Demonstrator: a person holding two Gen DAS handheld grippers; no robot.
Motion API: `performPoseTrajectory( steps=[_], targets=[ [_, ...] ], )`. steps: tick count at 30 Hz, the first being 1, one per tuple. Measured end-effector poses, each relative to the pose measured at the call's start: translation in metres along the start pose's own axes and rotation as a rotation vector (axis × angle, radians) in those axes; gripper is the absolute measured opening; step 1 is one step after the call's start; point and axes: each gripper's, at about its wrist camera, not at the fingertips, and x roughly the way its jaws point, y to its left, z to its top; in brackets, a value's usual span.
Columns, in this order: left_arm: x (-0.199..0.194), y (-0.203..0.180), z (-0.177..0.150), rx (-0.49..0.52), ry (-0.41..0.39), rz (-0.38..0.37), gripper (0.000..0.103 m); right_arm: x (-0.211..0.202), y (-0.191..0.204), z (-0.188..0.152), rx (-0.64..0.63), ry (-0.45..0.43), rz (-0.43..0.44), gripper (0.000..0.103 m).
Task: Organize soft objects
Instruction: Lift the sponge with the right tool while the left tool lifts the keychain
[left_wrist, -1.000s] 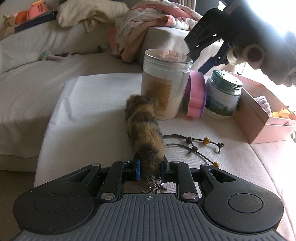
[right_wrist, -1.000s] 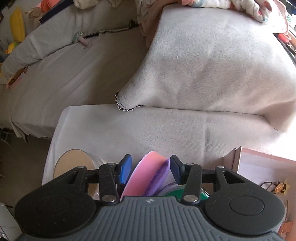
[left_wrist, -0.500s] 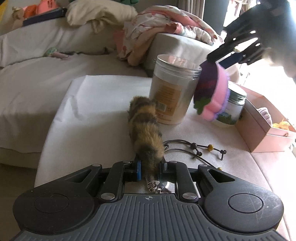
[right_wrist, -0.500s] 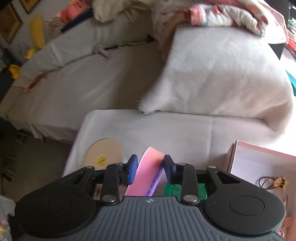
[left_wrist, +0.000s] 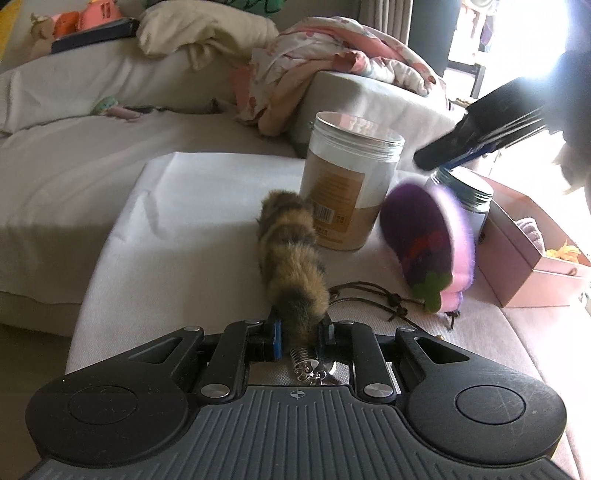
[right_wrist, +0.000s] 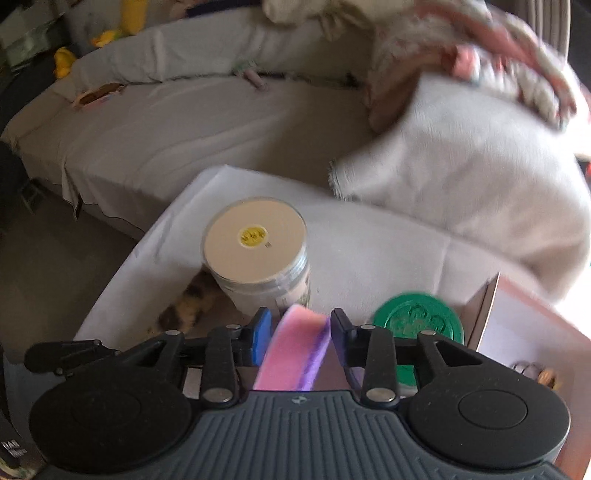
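A brown striped furry tail charm (left_wrist: 291, 258) lies on the white cloth (left_wrist: 184, 221), and my left gripper (left_wrist: 301, 336) is shut on its near end, just above its metal spring. A round pink and purple soft toy (left_wrist: 428, 240), blurred, hangs tilted just over the cloth, well below my right gripper (left_wrist: 443, 158) and apart from it. In the right wrist view the toy (right_wrist: 295, 350) shows between the opening jaws of the right gripper (right_wrist: 300, 325), with a gap beside the left pad (right_wrist: 260, 332). The tail (right_wrist: 184, 306) pokes out beside the tall jar.
A tall clear jar (left_wrist: 351, 184) and a green-lidded jar (left_wrist: 469, 199) stand behind the toy. A pink box (left_wrist: 524, 258) with small items sits at the right. A beaded brown cord (left_wrist: 369, 295) lies by the tail. Sofa cushions and heaped blankets (left_wrist: 332, 66) lie behind.
My right gripper lifted the pink and purple toy from between the jars, swung right and up, and its jaws widened; the toy now falls free below it. The left gripper kept its grip.
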Motion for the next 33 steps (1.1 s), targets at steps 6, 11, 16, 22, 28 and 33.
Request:
performPoseTrajectory(
  steps=[6,11,16,22,28,33],
  targets=[
    [-0.001,0.001,0.000,-0.016,-0.001,0.000,0.020,-0.030,0.005,-0.042,0.037,-0.137,-0.031,0.059],
    [-0.002,0.001,0.001,-0.022,0.005,-0.007,0.021,-0.005,0.007,-0.062,0.073,-0.057,-0.032,0.059],
    [-0.005,-0.008,0.002,-0.015,0.034,0.035,0.022,0.019,0.010,-0.055,0.091,-0.019,0.007,0.059],
    [-0.008,-0.018,0.002,0.076,0.077,0.062,0.023,0.037,0.011,-0.059,0.092,0.012,-0.001,0.040],
    [-0.004,-0.017,0.009,0.098,0.128,0.056,0.023,0.030,0.012,-0.068,0.047,-0.012,0.001,0.038],
    [-0.004,-0.007,0.009,0.080,0.120,0.002,0.020,0.021,0.007,-0.069,0.042,-0.030,0.016,0.035]
  ],
)
